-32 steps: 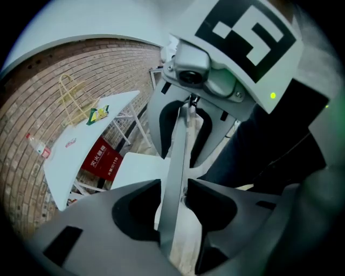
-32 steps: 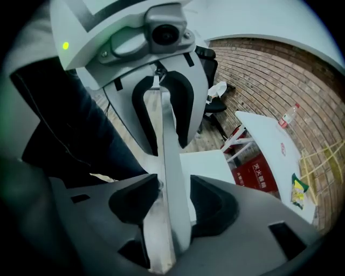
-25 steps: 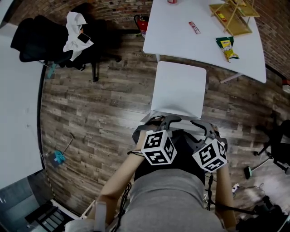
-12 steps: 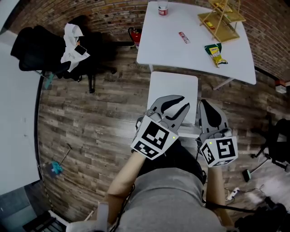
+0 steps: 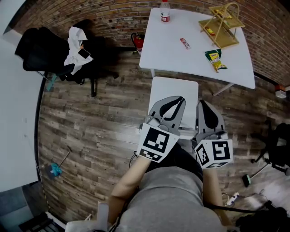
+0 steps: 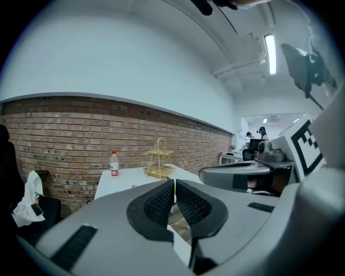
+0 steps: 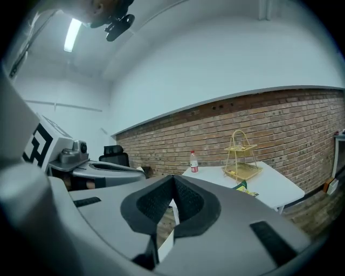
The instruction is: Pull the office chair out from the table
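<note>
Hovering side by side over the white chair (image 5: 174, 93), my left gripper (image 5: 180, 101) and right gripper (image 5: 202, 105) each show jaws pressed together with nothing between them, both having just been closing. The chair's seat stands just short of the near edge of the white bench (image 5: 199, 50), which carries a bottle (image 5: 165, 11), a yellow wire rack (image 5: 222, 22), a snack bar (image 5: 185, 43) and a green-and-yellow packet (image 5: 215, 60). Off to the left, a black swivel chair (image 5: 41, 47) draped with white clothing (image 5: 76, 41) and a red fire extinguisher (image 5: 138, 41) stand near the brick wall (image 5: 113, 18). A second ago both grippers sat low at the seat's near edge, jaws spread; now they are raised and point forward.
</note>
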`<action>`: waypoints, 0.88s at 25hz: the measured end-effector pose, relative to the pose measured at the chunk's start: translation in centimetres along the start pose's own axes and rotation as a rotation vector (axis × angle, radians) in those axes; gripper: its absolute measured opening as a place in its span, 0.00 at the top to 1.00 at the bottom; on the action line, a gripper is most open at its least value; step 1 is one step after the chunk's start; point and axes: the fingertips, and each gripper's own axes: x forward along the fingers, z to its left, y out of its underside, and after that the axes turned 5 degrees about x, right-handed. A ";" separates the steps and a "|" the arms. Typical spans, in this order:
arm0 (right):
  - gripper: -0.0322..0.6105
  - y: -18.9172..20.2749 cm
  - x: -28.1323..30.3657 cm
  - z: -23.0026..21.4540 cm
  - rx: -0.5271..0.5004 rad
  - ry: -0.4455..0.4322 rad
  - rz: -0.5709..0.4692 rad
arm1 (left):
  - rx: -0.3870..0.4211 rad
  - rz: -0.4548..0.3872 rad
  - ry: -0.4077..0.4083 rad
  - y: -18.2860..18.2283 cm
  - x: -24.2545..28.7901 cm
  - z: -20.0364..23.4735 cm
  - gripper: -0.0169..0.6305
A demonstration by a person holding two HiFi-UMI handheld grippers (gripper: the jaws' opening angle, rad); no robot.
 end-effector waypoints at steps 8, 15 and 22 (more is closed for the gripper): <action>0.93 0.0 0.1 0.5 -0.005 -0.002 0.007 | -0.018 -0.004 -0.001 -0.2 -0.4 -0.1 0.94; 0.93 -0.3 0.1 1.1 -0.007 -0.026 -0.008 | -0.007 0.005 -0.008 0.1 -0.5 -0.2 0.94; 0.93 -0.3 0.3 1.5 -0.008 -0.031 -0.008 | -0.013 0.011 -0.010 0.3 -0.3 0.0 0.94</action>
